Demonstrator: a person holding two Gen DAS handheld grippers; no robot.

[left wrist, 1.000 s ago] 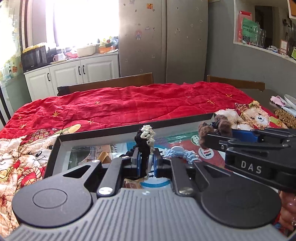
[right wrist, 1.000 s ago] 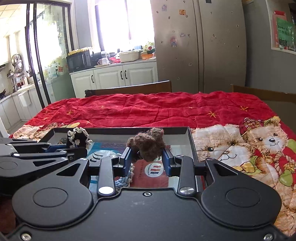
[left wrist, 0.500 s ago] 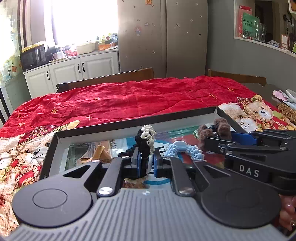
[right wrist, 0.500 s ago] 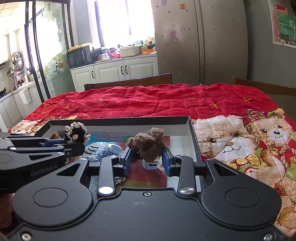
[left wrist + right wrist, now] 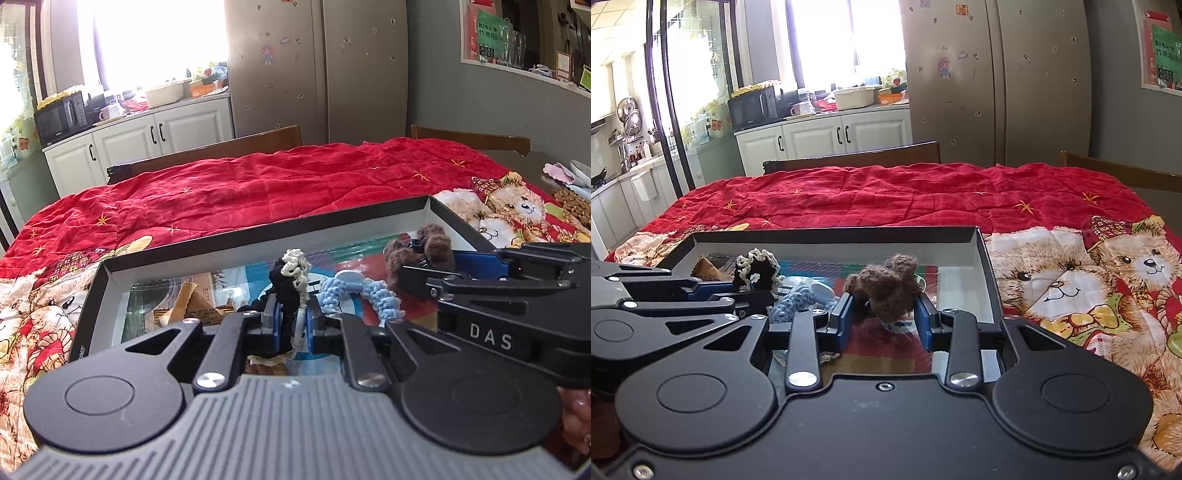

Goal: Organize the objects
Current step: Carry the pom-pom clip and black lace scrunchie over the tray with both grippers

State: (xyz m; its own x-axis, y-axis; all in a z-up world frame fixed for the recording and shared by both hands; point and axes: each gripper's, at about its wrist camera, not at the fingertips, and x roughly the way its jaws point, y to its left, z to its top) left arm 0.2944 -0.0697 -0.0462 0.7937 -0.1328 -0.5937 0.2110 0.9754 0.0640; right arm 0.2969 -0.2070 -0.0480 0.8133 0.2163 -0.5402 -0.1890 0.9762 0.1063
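Note:
A shallow black-rimmed box (image 5: 258,236) (image 5: 834,232) lies on the red quilt. My left gripper (image 5: 291,325) is shut on a black crochet piece with cream trim (image 5: 290,284), also seen in the right wrist view (image 5: 755,273), and holds it above the box. My right gripper (image 5: 886,317) is shut on a brown fuzzy toy (image 5: 886,286), also seen in the left wrist view (image 5: 424,247), over the box's right part. A light blue crochet piece (image 5: 362,291) (image 5: 798,299) lies in the box between them.
The red quilt (image 5: 277,188) with teddy bear prints (image 5: 1089,280) covers the table. Wooden chair backs (image 5: 857,158) stand behind it. Cardboard bits (image 5: 181,302) lie in the box's left part. Small dishes and pellets (image 5: 569,184) sit at the far right edge.
Both grippers have lifted slightly and drawn back with their items; the box sits lower and farther in view. The blue crochet piece now lies exposed in the box.

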